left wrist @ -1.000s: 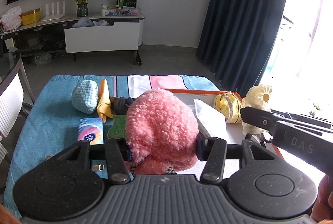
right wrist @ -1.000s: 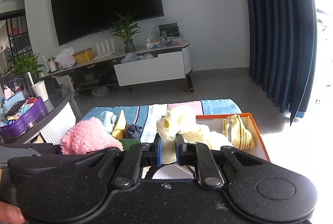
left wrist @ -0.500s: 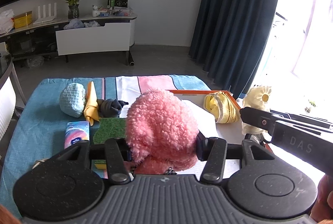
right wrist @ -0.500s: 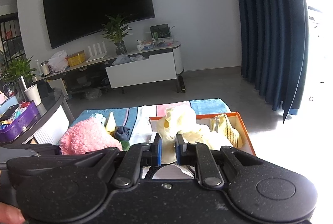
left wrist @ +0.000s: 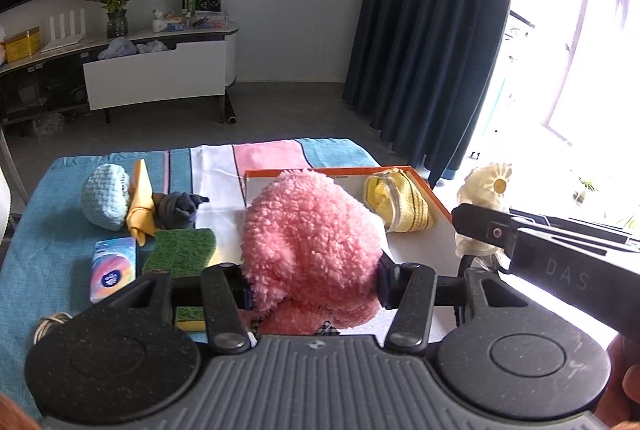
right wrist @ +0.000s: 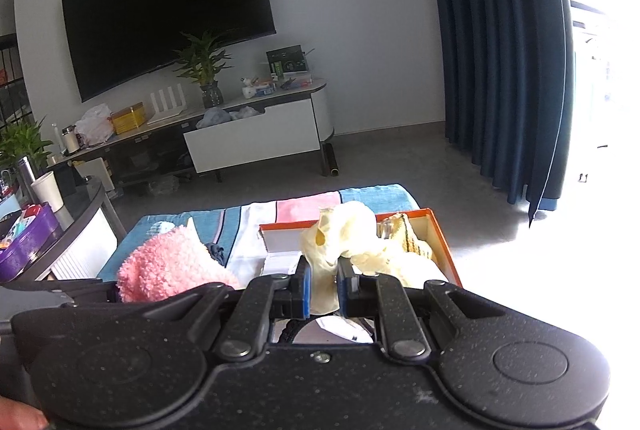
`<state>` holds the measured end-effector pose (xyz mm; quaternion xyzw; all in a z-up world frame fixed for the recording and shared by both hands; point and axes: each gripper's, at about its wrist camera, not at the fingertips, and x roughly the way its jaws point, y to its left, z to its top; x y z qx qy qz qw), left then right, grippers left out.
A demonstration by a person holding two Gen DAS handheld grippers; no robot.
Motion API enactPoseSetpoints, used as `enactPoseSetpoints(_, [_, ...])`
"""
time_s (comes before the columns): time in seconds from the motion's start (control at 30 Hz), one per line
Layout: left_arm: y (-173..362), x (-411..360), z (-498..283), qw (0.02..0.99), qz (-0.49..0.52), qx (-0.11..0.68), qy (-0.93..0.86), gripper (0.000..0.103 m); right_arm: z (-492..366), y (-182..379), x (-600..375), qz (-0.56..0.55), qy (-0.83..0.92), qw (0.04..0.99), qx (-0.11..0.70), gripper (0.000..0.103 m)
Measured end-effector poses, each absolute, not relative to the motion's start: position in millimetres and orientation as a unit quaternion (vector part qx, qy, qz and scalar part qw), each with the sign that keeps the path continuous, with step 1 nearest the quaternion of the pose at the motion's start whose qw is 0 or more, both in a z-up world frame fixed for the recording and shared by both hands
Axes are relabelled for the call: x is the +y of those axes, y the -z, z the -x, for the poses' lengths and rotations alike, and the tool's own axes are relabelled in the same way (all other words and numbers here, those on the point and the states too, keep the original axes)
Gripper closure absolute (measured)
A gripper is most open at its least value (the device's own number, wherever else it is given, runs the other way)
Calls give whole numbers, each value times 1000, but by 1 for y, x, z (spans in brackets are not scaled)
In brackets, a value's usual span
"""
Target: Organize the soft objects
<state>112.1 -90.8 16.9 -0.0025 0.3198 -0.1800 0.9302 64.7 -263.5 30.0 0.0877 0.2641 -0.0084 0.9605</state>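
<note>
- Striped towel (left wrist: 60, 230) in blue, white and pink covers the work surface; behind it stand a wall-mounted television (right wrist: 168, 26), a low media console (right wrist: 248, 134) and dark blue curtains (left wrist: 432, 30).
- Left gripper (left wrist: 312, 282) is clenched on a fluffy pink soft item (left wrist: 312, 234), which bulges up between the fingers and hangs in front of the near left part of the orange-rimmed box (left wrist: 438, 206).
- Right gripper (right wrist: 323, 284) is pinched tight on a pale cream soft item (right wrist: 340, 230), held above the box (right wrist: 444, 246); blue pads (right wrist: 305, 284) press the fabric from both sides.
- Left wrist view alone shows the loose items on the towel: a light blue knitted piece (left wrist: 106, 196), a yellow cloth (left wrist: 141, 204) touching it, a dark grey bundle (left wrist: 176, 208) just beside that, a green scrub sponge (left wrist: 180, 252) and a colourful tissue pack (left wrist: 112, 268).
- Same view shows a yellow striped item (left wrist: 396, 202) lying inside the box at its far right, and the right gripper entering from the right edge with the cream item behind it.
- Right wrist view alone shows a side table at left bearing a purple tray (right wrist: 24, 250) and a white cup (right wrist: 47, 190); the pink item appears there at lower left, well apart from the cream one.
- That view hides most of the towel's loose items behind the pink item.
</note>
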Motion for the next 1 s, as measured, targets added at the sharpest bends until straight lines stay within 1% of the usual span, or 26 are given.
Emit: enactPoseSetpoints(1.0, [2,-129,-119,915,-21,345,209,50,-76,-20,-285,-104,39,953,281,84])
